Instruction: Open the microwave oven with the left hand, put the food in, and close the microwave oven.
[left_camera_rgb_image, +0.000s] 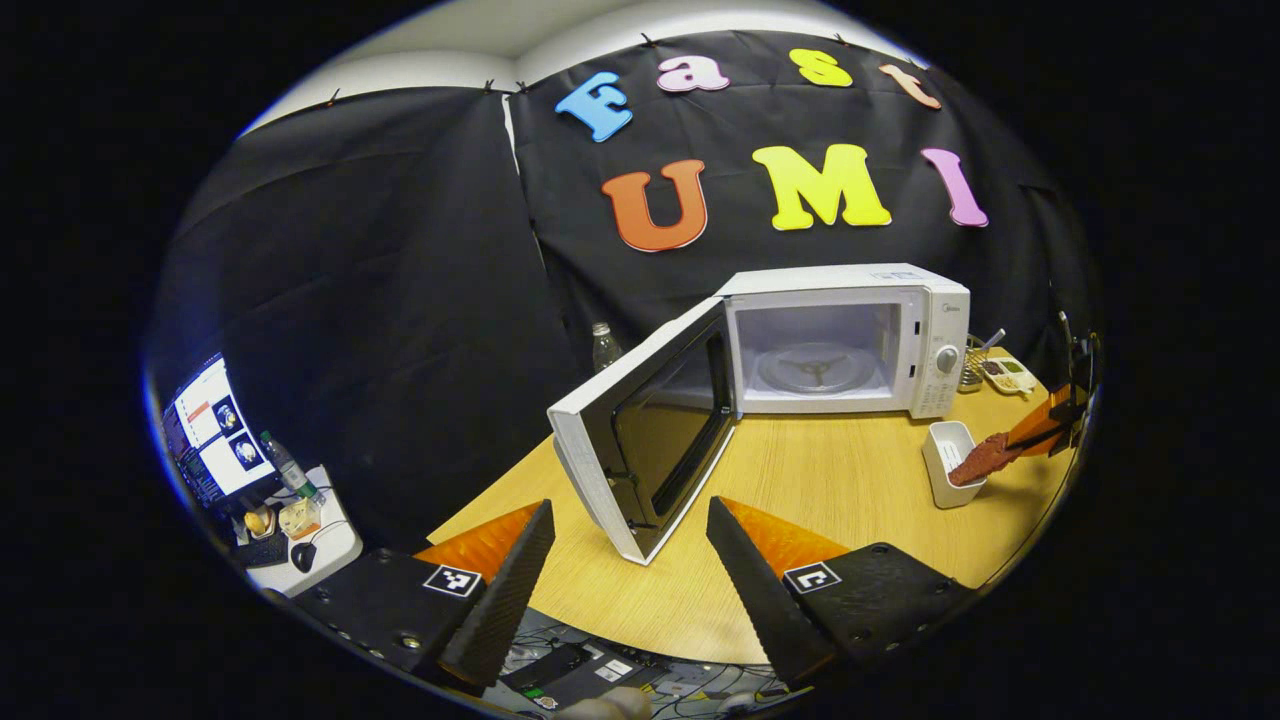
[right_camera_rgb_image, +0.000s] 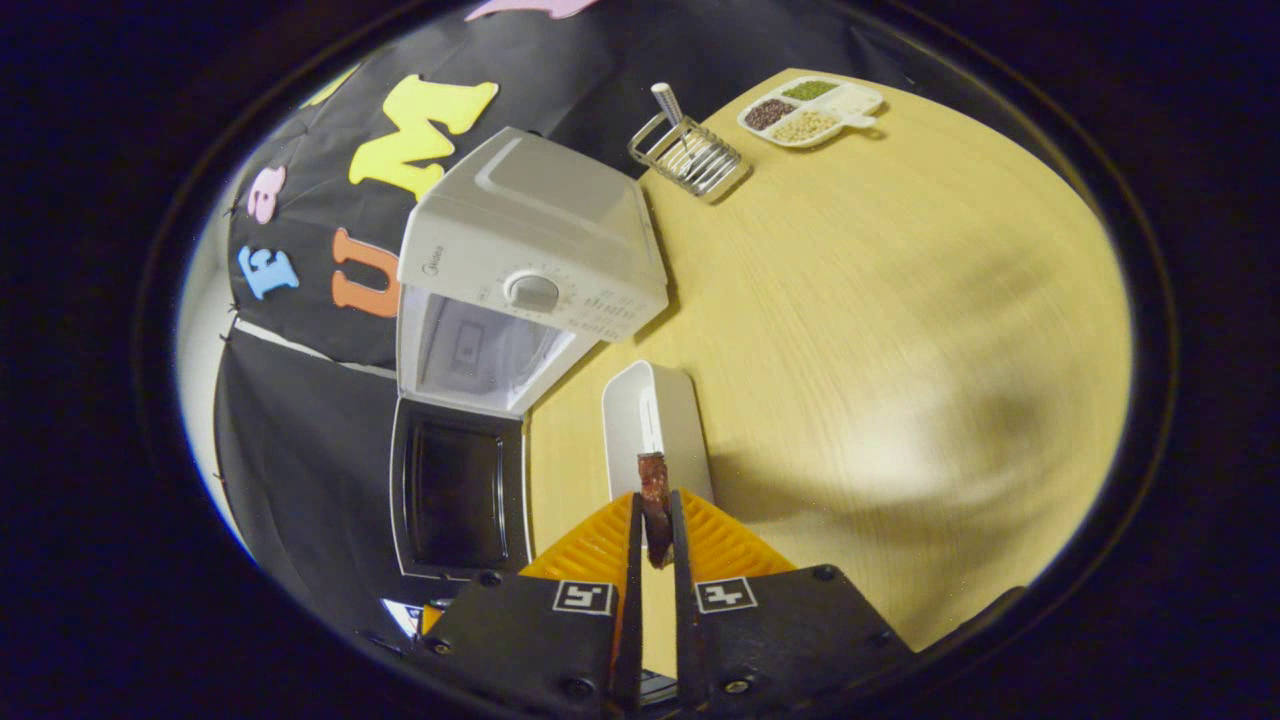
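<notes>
the microwave door stands wide for loading. left tongs hang apart, empty; right tongs are clamped on the food above the white dish.

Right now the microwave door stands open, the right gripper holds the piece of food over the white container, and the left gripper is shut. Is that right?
One thing is wrong: the left gripper is open, its fingers spread wide with nothing between them, as the left gripper view shows. The rest holds: the microwave door stands open, and the right gripper holds the piece of food over the white container.
</notes>
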